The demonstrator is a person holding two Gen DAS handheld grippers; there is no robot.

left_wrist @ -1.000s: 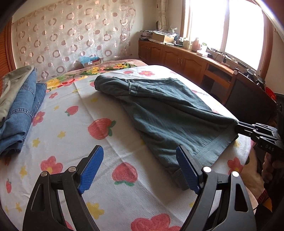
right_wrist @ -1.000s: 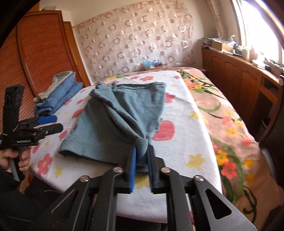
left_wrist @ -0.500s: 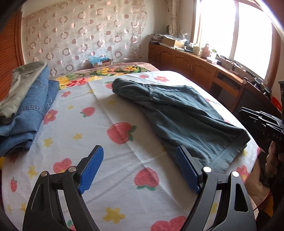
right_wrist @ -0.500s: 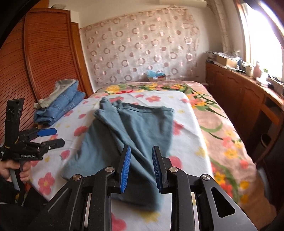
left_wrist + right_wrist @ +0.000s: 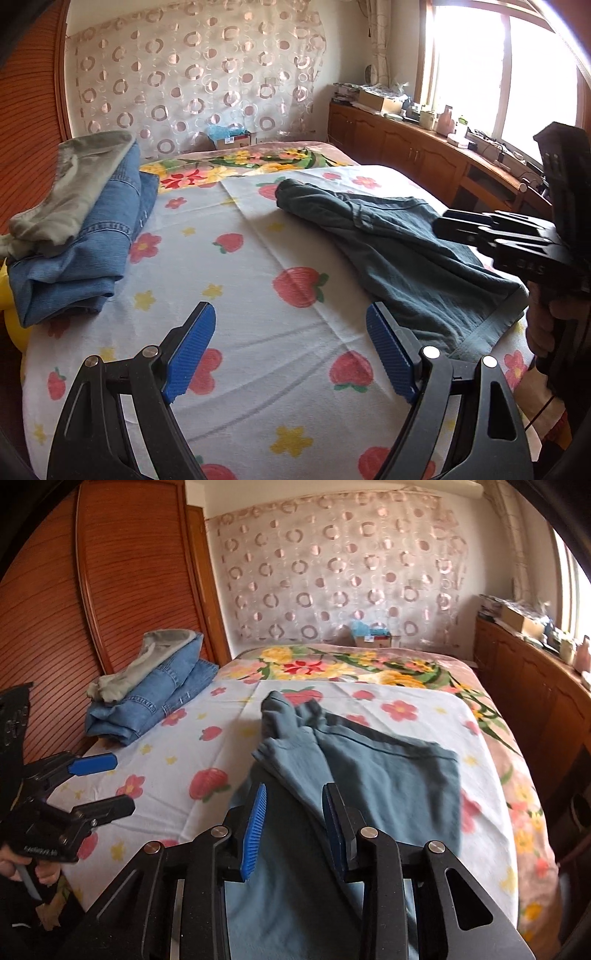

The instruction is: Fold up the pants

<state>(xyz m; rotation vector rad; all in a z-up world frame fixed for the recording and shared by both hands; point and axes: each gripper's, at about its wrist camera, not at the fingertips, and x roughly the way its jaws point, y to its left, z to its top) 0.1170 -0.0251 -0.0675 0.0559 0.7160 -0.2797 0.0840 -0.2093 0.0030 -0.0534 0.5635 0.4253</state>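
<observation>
Jaws apart over strawberry-print sheet [image 5: 258,258], bedroom.

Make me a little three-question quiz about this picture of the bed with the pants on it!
1. True or false: the teal pants lie on the strawberry sheet.
2. What is stacked at the far left of the bed? A) pillows B) folded blue jeans with a grey garment on top C) books
3. Fill in: the left gripper is ___ and holds nothing.

Key:
1. True.
2. B.
3. Open. The right gripper has just been opening too; its pads stand apart above the pants, pressing on nothing.
</observation>
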